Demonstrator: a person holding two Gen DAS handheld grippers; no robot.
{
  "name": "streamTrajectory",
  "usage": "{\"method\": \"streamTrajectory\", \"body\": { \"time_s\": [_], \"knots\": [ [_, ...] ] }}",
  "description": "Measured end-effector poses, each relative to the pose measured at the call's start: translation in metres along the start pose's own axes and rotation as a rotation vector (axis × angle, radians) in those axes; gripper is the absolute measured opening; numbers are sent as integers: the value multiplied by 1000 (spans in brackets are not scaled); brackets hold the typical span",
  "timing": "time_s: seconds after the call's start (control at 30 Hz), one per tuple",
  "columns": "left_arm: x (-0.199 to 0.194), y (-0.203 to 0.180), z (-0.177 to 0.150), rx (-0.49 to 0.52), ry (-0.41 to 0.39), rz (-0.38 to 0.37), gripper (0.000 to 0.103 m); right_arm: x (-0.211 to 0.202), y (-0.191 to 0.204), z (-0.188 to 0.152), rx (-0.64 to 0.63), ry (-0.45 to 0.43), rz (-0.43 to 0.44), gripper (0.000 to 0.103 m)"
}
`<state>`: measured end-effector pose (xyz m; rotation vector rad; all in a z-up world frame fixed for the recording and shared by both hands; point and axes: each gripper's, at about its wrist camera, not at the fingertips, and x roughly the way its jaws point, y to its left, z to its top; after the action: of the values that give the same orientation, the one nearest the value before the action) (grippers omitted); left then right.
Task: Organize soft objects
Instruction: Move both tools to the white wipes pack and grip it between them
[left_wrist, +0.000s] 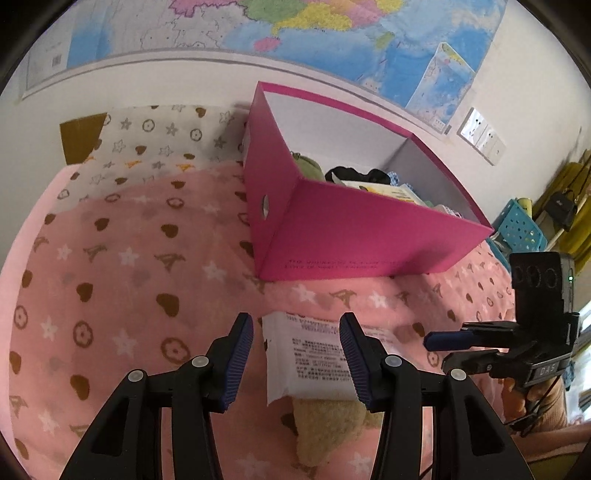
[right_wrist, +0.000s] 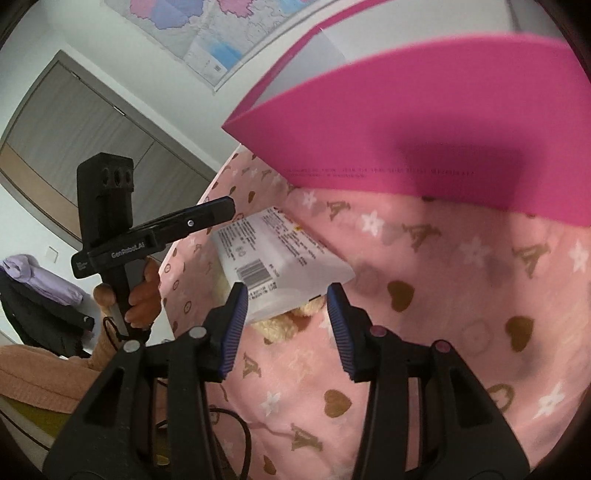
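A white printed packet lies on the pink blanket, partly on top of a beige plush toy. My left gripper hovers over the packet with its jaws apart, and the pads are not pressing on it. My right gripper comes from the other side, open, with the packet and plush just beyond its fingertips. Each gripper shows in the other's view: the right gripper and the left gripper. Behind them stands an open magenta box holding a green plush, a black item and other soft things.
The patterned pink blanket covers the bed up to the wall with a map. A blue perforated basket sits past the box at right. A hand holds the left gripper's handle, with a door and hanging clothes behind it.
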<state>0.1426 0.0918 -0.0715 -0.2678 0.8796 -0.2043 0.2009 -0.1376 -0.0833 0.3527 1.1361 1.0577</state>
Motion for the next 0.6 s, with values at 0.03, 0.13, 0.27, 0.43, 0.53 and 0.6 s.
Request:
{"method": "streamTrajectory", "body": {
  "time_s": [0.03,0.13,0.27,0.43,0.53,0.6],
  "knots": [
    [1,1,-1,-4,4,-1,49,1,-2,-1,6,4,3,47],
    [3,1,-4,-9,16,-11,49,6,-6,-3,37,23,26,50],
    [8,2,-7,-13,42,-38,49,9,-8,1,70,28,56,51],
    [12,1,-10,-13,64,-60,54,17,-16,4,130,27,100,52],
    [14,4,-10,-38,82,-95,57,18,-18,8,145,21,117,52],
    [14,3,-11,-32,78,-93,57,19,-17,10,146,21,118,52]
  ]
}}
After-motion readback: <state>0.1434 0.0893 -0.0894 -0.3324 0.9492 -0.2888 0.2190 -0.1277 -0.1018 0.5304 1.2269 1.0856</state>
